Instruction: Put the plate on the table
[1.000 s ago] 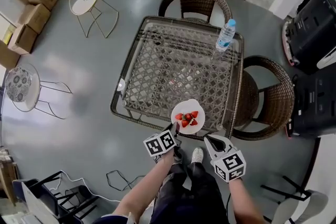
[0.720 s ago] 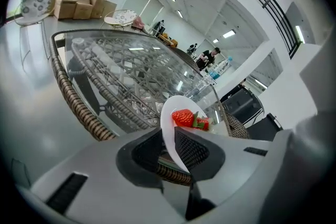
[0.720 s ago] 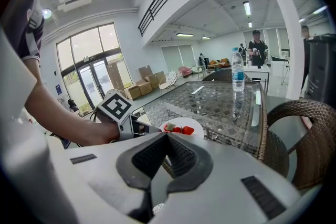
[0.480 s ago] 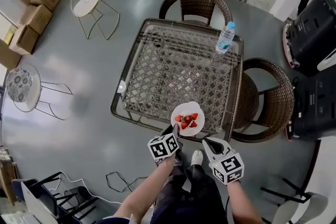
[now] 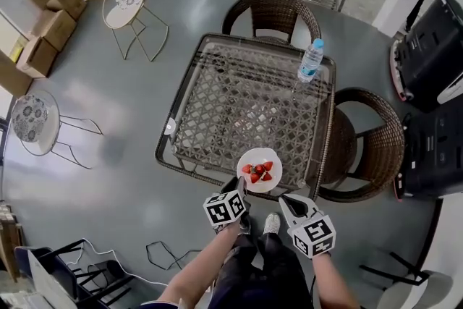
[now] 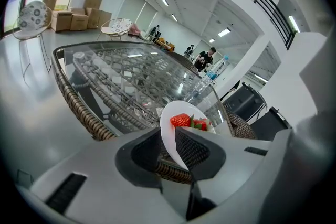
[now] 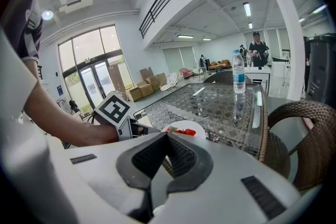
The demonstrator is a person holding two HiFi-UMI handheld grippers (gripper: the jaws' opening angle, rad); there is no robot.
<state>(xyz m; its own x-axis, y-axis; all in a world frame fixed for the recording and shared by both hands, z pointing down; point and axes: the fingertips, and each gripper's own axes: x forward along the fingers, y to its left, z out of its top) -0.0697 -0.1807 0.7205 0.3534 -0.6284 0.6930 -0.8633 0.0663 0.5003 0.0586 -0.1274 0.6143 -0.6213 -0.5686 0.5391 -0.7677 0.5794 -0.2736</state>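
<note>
Left gripper (image 5: 239, 186) has the white plate (image 5: 260, 170) by its rim, at the plate's 7 o'clock edge in the head view. In the left gripper view, the jaws of the left gripper (image 6: 169, 137) are pinched tight on that thin white rim, and the plate (image 6: 169, 119) stands edge-on between the ribbed pads. Red strawberries (image 6: 181, 120) sit on it, bunched at its middle in the head view (image 5: 258, 171). The plate hangs over the 5 o'clock edge of the glass-topped wicker table (image 5: 168, 128); whether it touches the glass, no view settles. The right gripper (image 5: 286, 200) hovers just off the table at the plate's 5 o'clock, apart from it. Its own view shows the right gripper (image 7: 167, 137) with jaws brought together, tips meeting and nothing between them, while the plate (image 7: 185, 127) shows just beyond. A water bottle (image 5: 310, 60) stands upright at the table's 1 o'clock corner. One wicker chair (image 5: 270, 11) is tucked in at 12 o'clock and another (image 5: 370, 141) at 3 o'clock.
</note>
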